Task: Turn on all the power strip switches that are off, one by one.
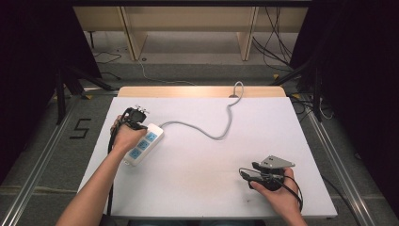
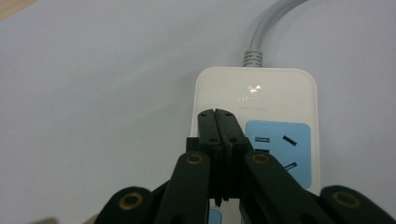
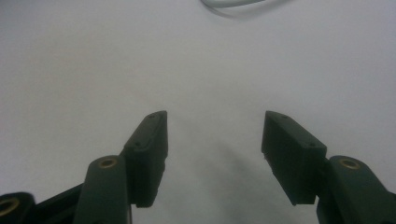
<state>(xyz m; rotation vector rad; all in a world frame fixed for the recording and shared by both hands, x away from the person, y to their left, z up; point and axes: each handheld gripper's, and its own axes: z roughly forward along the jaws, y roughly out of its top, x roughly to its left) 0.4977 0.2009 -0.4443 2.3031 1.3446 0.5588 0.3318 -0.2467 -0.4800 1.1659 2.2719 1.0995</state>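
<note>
A white-topped table (image 1: pixel 197 160) fills the scene, a strip of bare wood showing along its far edge, with a grey floor around it, metal rails at either side and a black "5" (image 1: pixel 81 128) marked on the floor to the left. Beyond the table stand pale wooden furniture legs amid loose black cables. On the table's left side lies a white power strip (image 1: pixel 143 144) with blue socket faces, angled toward the far right; its grey cord (image 1: pixel 211 132) snakes across the tabletop and drops over the far edge. The left gripper (image 2: pixel 218 122), held in the person's left hand (image 1: pixel 126 137), sits over the strip's near-left portion, its black jaws pressed together with nothing between them, tips hovering at or on the white casing just beside a blue socket. A faint logo and a line of lettering are printed on the casing near the cord end, too blurred to read. At the table's near right, well apart from the strip, the right gripper (image 3: pixel 212 140) rests in the person's right hand (image 1: pixel 277 188), jaws spread wide over bare white surface.
</note>
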